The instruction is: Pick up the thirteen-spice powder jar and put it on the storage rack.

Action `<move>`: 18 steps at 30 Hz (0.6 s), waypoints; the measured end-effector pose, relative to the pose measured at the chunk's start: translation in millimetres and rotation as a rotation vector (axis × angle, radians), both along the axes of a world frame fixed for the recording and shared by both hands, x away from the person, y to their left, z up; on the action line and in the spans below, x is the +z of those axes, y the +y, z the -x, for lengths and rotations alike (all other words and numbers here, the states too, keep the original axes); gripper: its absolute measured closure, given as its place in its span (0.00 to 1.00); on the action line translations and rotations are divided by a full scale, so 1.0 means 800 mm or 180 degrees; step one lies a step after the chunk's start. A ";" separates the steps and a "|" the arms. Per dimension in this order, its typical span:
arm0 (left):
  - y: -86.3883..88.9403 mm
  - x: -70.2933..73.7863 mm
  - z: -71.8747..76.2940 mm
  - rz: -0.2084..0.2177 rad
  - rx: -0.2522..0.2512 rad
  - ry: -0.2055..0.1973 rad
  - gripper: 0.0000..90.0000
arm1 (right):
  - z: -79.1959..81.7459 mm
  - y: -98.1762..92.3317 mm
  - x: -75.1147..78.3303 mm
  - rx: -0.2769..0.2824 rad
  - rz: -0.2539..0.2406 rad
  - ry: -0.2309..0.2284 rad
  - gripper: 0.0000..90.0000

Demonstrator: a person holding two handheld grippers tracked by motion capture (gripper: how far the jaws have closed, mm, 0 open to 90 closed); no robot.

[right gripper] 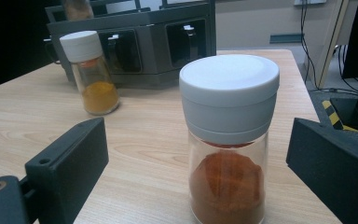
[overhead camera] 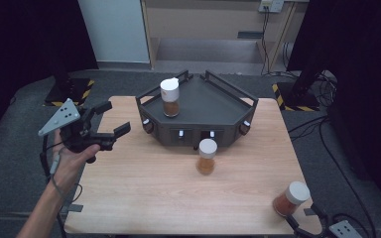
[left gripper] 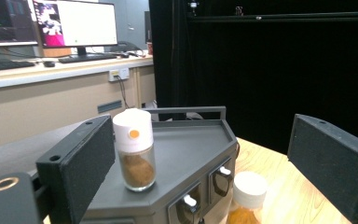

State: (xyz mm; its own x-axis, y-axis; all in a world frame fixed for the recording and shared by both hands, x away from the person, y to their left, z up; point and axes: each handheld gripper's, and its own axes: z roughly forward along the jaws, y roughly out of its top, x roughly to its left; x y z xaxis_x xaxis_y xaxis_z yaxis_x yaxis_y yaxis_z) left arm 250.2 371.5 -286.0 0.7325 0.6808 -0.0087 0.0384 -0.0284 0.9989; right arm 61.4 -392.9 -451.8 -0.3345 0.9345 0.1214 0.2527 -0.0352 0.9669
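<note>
A white-lidded jar of red powder (overhead camera: 290, 198) (right gripper: 228, 140) stands near the table's front right corner. My right gripper (overhead camera: 306, 216) (right gripper: 200, 163) is open around it, a jaw on each side with a gap to the glass. A person's hand holds my left gripper (overhead camera: 116, 117) (left gripper: 205, 163) above the table's left edge, open and empty, pointing at the dark rack (overhead camera: 203, 106) (left gripper: 186, 144). A jar of brown powder (overhead camera: 169, 97) (left gripper: 134, 149) stands upright on the rack's left side. A jar of orange powder (overhead camera: 207, 156) (left gripper: 248, 193) (right gripper: 91, 72) stands just in front of the rack.
The rack has raised rails at the back and small white-knobbed drawers (overhead camera: 181, 134) along its front. The wooden table (overhead camera: 144, 193) sits on a grey floor. A desk with monitors (left gripper: 74, 23) stands beyond the rack, and cables (overhead camera: 327, 148) trail to the right.
</note>
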 end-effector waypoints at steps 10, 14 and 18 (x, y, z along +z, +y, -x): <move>0.017 -0.041 0.034 -0.0048 0.0083 0.0030 0.07 | 0.000 0.000 0.000 0.0001 0.0007 0.0001 0.06; 0.020 -0.063 0.054 -0.0157 0.0204 0.0019 0.06 | 0.001 0.001 0.000 -0.0010 0.0009 0.0000 0.06; 0.022 -0.082 0.064 -0.0123 0.0222 0.0080 0.06 | 0.000 0.002 0.001 -0.0010 0.0021 0.0006 0.06</move>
State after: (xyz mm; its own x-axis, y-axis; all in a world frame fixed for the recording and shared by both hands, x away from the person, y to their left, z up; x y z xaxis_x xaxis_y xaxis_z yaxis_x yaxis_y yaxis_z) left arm 198.8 389.2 -351.8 0.6832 0.7303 0.0006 0.0666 -0.0632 0.9958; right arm 61.1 -391.6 -450.9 -0.3314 0.9363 0.1159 0.2543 -0.0296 0.9667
